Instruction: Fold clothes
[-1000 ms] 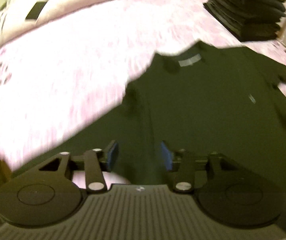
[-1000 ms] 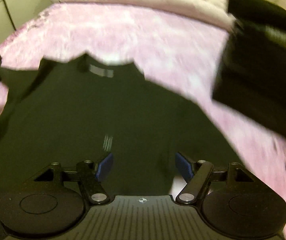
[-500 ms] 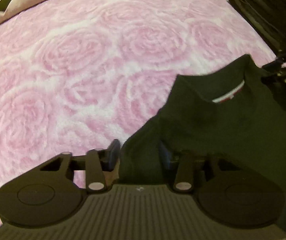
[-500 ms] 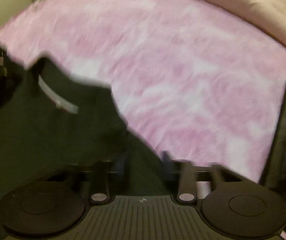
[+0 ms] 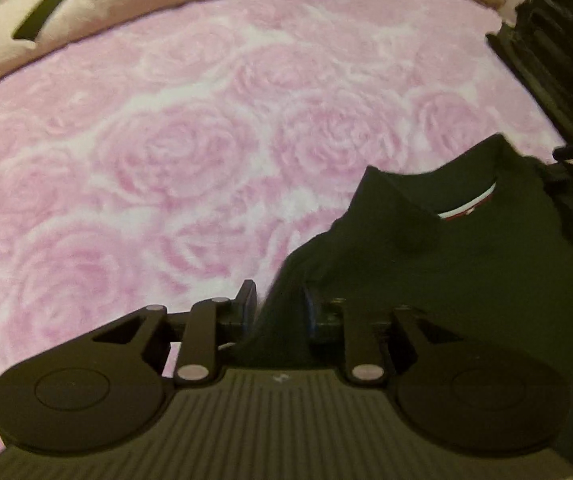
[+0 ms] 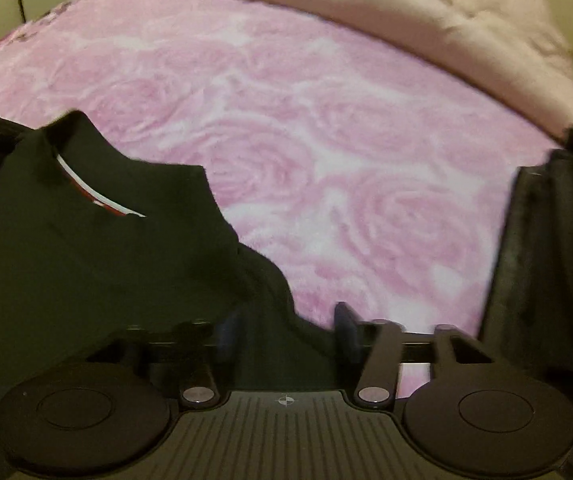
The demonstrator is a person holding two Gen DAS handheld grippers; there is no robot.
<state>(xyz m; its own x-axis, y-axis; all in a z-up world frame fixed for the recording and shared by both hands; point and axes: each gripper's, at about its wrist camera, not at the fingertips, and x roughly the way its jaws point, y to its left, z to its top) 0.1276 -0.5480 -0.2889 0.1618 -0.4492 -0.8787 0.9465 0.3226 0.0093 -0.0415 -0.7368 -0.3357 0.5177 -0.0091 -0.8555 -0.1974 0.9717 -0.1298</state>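
Black shirt (image 5: 466,280): lower right of the left view, flat on the pink bed (image 5: 166,160).
Left gripper (image 5: 276,304): fingers narrow, pinching a shirt fold.
Right gripper (image 6: 286,328): fingers opening, cloth between, seemingly loose.
Advice: release both sides evenly, then smooth.

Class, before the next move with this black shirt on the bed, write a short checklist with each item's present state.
1. Left gripper clamps shirt cloth: ok.
2. Right gripper releasing: fingers opening, cloth still between them: ok.
3. Black shirt lies on the pink rose blanket: ok.
4. Collar label faces up: ok.
5. Shirt lies smooth: not ok, ridges near both grippers.
6. Stack of dark folded clothes clear of the shirt: cannot tell.
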